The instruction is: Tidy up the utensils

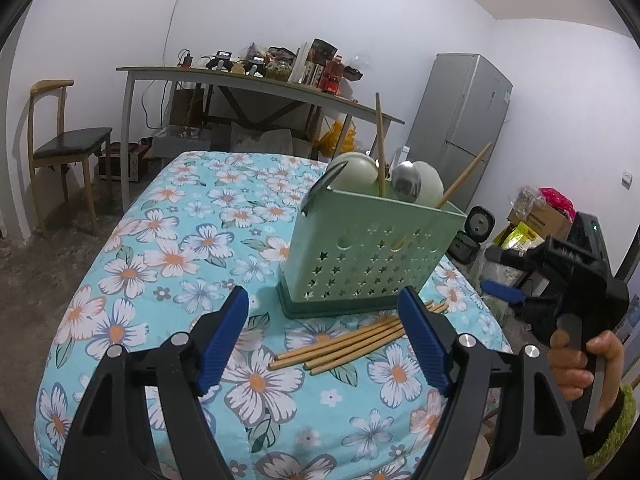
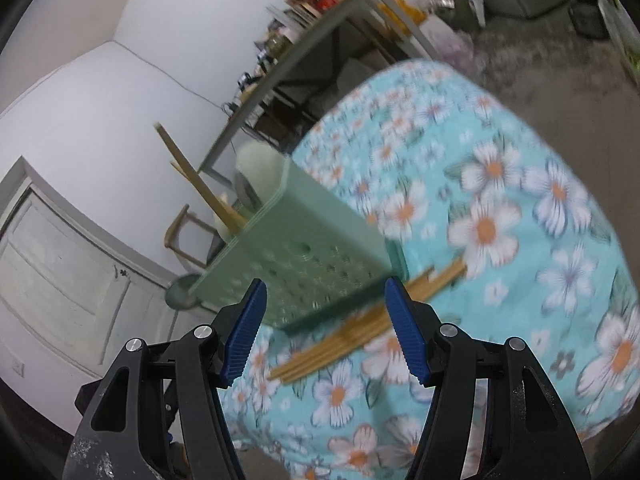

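A pale green caddy (image 1: 372, 252), its wall punched with stars and crescent moons, stands upright on a darker green base on the counter (image 1: 180, 240), which wears a turquoise cloth printed with white flowers. In it stand two pale round-bowled spoons (image 1: 354, 170), a steel spoon (image 1: 406, 186), a dark utensil at the left corner and two chopsticks (image 1: 380, 144). A loose bundle of bamboo chopsticks (image 1: 340, 346) lies on the cloth, touching the caddy's base. No writing can be read. The left gripper (image 1: 324, 340) is wide and empty above the bundle. The right gripper (image 2: 324, 328) is wide and empty too, pointed at the caddy; its view is blurred.
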The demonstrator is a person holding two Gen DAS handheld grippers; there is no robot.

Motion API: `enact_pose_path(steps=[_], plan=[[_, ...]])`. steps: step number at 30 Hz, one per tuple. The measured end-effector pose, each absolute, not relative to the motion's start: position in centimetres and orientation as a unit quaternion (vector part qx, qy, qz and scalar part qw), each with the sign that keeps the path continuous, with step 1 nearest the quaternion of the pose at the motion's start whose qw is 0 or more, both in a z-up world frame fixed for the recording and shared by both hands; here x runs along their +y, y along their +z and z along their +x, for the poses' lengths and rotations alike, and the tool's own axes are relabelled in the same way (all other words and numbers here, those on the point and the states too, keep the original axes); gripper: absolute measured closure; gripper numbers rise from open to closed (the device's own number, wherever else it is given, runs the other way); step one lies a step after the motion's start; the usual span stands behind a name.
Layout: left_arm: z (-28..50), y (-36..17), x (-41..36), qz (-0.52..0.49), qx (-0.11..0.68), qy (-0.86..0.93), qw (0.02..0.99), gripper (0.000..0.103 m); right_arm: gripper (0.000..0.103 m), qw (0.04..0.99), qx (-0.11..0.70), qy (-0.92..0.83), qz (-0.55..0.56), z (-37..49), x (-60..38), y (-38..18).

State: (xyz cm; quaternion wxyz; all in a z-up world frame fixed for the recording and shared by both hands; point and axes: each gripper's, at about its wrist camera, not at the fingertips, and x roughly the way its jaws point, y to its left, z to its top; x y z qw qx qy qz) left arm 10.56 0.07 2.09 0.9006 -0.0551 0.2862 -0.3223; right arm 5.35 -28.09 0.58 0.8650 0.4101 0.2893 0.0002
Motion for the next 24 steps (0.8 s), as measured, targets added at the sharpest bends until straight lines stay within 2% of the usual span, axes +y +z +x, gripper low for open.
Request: enact_pose_path(steps=[5, 20, 24], plan=[[10.6, 1.6, -0.2, -0.056, 0.296, -0.318, 0.899, 0.028, 0.045, 0.837, 0.319, 0.015, 0.445, 5.9, -27.9, -1.9], [11.1, 0.8, -0.1, -0.057, 0.306, -0.312, 0.898, 0.028, 0.063, 0.774, 0.369, 0.006, 0.515, 7.5, -28.1, -7.5], [11.2, 0.8, -0.1, -0.059, 0.306, -0.311, 0.898, 0.028, 0.071, 0.766, 0.361, 0.003, 0.532, 7.7, -28.7, -8.4]])
